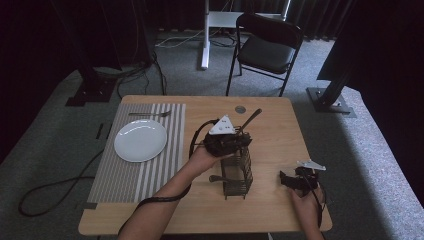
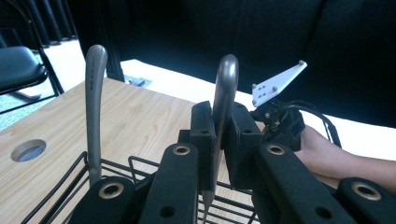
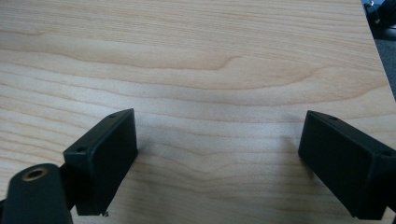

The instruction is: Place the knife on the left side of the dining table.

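**Metal utensil gripped by its handle above the wire rack**

A metal utensil [image 2: 225, 100] is held by the left gripper [image 2: 219, 135], whose jaws are clamped on the upper part of its handle; the rounded handle end rises just above the pads [image 2: 202, 126]. The lower end of the utensil hangs down into the black wire rack [image 1: 237, 172], so which kind of utensil it is cannot be told. A second utensil [image 2: 95, 109] stands upright in the rack, just beside the held one.

The utensil is judged to be light, stiff and not fragile, but smooth and slippery. A firm pinch across the flat faces of the handle, as seen here, is thought best, since a hold on the narrow edges could let it twist or slide. The rack itself is judged light and may be dragged or tipped if the utensil catches on a wire.

The right gripper [image 3: 219, 163] is held wide open over the bare table [image 3: 196, 51], to the right of the rack, with nothing between its jaws.
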A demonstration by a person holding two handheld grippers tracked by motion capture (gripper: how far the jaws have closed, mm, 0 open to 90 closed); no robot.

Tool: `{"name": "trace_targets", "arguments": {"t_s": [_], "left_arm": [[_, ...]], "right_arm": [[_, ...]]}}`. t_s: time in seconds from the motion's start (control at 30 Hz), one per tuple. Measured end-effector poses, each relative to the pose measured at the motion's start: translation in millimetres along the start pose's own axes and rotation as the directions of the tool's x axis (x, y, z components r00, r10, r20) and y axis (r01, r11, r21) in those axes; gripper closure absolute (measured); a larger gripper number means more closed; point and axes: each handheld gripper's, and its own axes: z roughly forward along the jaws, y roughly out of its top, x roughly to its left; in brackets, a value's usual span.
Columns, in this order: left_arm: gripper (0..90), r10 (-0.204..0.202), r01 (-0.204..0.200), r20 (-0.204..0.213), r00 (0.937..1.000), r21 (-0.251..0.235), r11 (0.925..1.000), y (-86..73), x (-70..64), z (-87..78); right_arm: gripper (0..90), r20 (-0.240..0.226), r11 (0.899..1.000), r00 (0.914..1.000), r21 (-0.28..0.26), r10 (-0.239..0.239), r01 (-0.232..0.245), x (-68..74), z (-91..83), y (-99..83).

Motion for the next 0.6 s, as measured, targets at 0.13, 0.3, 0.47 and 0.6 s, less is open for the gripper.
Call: {"name": "trace_targets", "arguments": {"t_s": [0.13,0.3,0.47,0.6], "left_arm": [[83.7,-0.014,0.014,-0.006,0.9999,-0.002,0.9999,-0.7,1.6,-1.4],[83.9,-0.031,0.032,0.031,0.9990,-0.010,0.9994,2.1,2.0,-6.8],[83.9,-0.019,0.019,0.021,0.9996,-0.015,0.9997,7.1,-0.4,-11.0],[83.9,-0.011,0.011,0.005,0.9999,-0.023,0.9997,13.8,-0.5,-16.7]], "right_arm": [[11.2,0.000,1.000,1.0000,0.000,0.001,-0.001,0.0,0.0,0.0],[11.2,0.000,1.000,1.0000,0.000,0.001,-0.001,-0.1,0.0,0.1],[11.2,0.000,1.000,1.0000,0.000,0.001,-0.001,-0.1,0.0,0.1],[11.2,0.000,1.000,1.0000,0.000,0.001,-0.001,-0.1,0.0,0.0]]}}
